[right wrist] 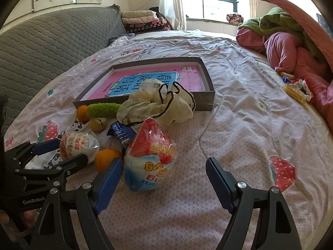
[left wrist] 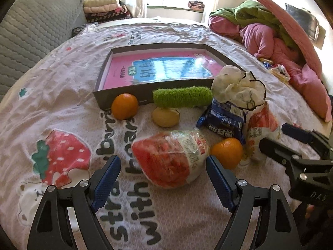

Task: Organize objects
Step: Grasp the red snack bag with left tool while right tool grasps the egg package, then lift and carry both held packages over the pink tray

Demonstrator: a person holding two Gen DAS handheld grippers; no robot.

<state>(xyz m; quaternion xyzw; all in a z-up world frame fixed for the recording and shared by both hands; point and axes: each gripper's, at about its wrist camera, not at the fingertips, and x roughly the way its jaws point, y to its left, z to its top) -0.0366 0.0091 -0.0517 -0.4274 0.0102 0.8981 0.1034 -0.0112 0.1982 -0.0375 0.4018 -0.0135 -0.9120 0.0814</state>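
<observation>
Left gripper (left wrist: 163,182), fingers spread apart, straddling the near end of one red-and-white snack bag (left wrist: 171,158) without touching it; the bag's long axis runs from the gripper toward the far right. Right gripper (right wrist: 164,184), fingers likewise apart, its left pad just beside a second snack bag (right wrist: 150,155) standing upright, point upward. Beyond, on the bedspread (right wrist: 239,125): two oranges (left wrist: 227,152) (left wrist: 124,106), one blue packet (left wrist: 223,120), one green plush roll (left wrist: 182,96), one open box (right wrist: 206,102). The left gripper's body reads "GenRobot".
</observation>
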